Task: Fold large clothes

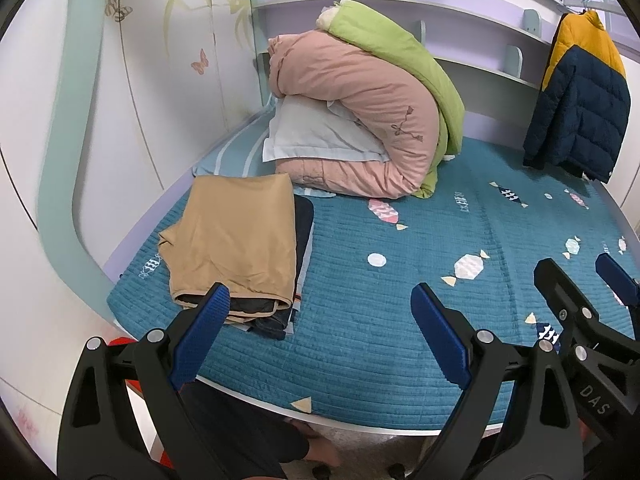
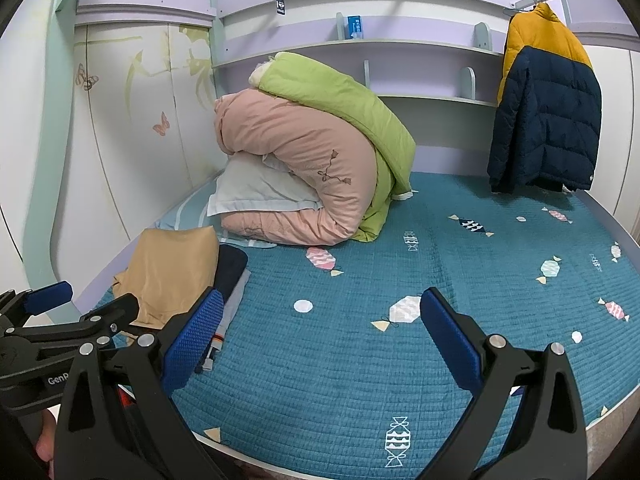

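Note:
A tan folded garment (image 1: 236,236) lies on top of a small stack of folded dark clothes (image 1: 272,316) at the left of the bed; it also shows in the right wrist view (image 2: 172,272). A yellow and navy puffer jacket (image 1: 580,104) hangs on a rail at the back right, also in the right wrist view (image 2: 548,104). My left gripper (image 1: 320,308) is open and empty above the bed's front edge, just right of the stack. My right gripper (image 2: 320,312) is open and empty beside it, over the teal bedspread (image 2: 360,360).
A rolled pink quilt (image 1: 360,112) with a green quilt (image 1: 400,56) on top and a white pillow (image 1: 312,136) sits at the head of the bed. A wardrobe (image 1: 140,80) stands at the left. Shelves (image 2: 400,48) run along the back wall.

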The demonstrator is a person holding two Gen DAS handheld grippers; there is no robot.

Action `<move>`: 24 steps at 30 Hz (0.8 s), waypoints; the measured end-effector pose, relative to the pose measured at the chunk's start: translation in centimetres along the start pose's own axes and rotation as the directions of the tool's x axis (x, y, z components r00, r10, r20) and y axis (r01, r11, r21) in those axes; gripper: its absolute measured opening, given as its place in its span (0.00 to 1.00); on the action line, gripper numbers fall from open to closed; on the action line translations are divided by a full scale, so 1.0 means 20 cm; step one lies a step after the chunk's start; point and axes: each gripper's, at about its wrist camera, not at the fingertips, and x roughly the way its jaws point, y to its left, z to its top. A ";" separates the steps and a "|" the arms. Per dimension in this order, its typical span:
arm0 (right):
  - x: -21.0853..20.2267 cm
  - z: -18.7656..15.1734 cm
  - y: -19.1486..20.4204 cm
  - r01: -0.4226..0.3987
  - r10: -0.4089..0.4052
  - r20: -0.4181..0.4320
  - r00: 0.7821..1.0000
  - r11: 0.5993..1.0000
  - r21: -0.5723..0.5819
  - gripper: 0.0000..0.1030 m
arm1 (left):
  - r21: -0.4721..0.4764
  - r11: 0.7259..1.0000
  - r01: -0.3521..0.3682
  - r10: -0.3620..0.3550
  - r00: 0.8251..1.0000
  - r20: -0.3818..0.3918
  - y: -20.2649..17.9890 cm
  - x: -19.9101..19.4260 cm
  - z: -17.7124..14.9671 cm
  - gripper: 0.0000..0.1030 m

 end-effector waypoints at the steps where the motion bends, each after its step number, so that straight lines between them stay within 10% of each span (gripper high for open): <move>1: 0.00 0.00 0.00 -0.001 0.001 0.000 1.000 1.000 0.000 0.93 | 0.001 1.000 -0.001 0.001 1.000 0.000 0.00 0.00 0.00 0.90; 24: 0.00 0.00 0.01 0.002 -0.002 0.003 1.000 1.000 0.000 0.93 | -0.012 1.000 0.000 0.000 1.000 -0.008 -0.01 -0.02 0.01 0.90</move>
